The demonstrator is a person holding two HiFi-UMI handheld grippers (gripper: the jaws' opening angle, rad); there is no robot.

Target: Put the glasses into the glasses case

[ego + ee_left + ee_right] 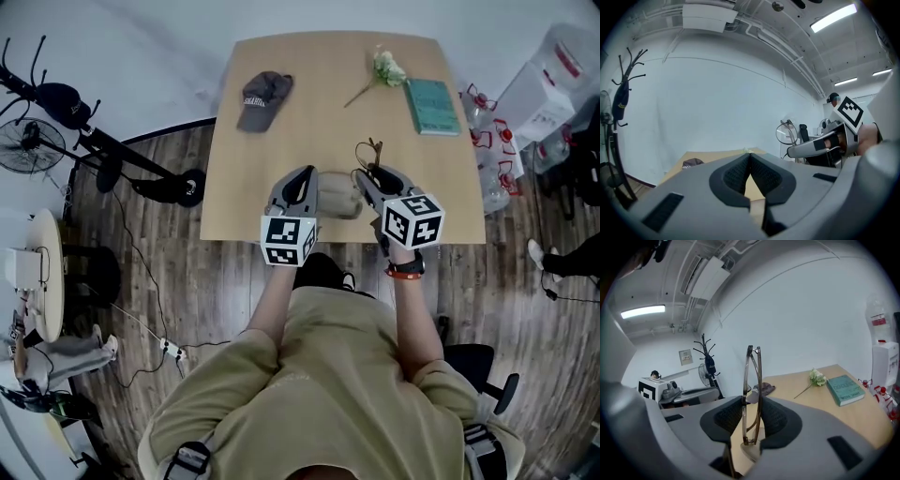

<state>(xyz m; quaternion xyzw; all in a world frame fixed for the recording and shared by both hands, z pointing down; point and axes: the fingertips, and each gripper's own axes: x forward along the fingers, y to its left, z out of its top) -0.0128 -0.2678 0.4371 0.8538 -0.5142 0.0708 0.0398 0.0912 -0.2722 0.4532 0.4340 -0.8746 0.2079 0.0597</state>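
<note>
Right tongs (752,403) are clamped on the glasses (760,376). The ribbed dark pads pinch the thin frame, which stands upright and edge-on and pokes out past the jaw tips. Left tongs (749,157) have their jaws together with the tips touching, and nothing can be made out between them. Both are grey plastic, and each carries one black-and-white marker cube (289,240), so two cubes.

One table (319,141), light wood with a smooth top and rounded corners. One person in a tan shirt (319,375) stands at its near edge, with a dark watch on an orange band (405,270) on the right wrist.

One book (432,106), a flat teal rectangle, lies far right. One cap (263,100), soft grey fabric, lies far left. One glasses case (339,197), a rounded grey-beige oblong, sits by the near edge between the two tongs. I can't tell whether either of them touches it. One flower (384,70), with pale blooms on a thin stem, lies far centre just left of the book.

One pair of glasses, wire-thin with a dark rim, held in the right tongs. It sits just far-right of the case and right of the left tongs, apart from them.
</note>
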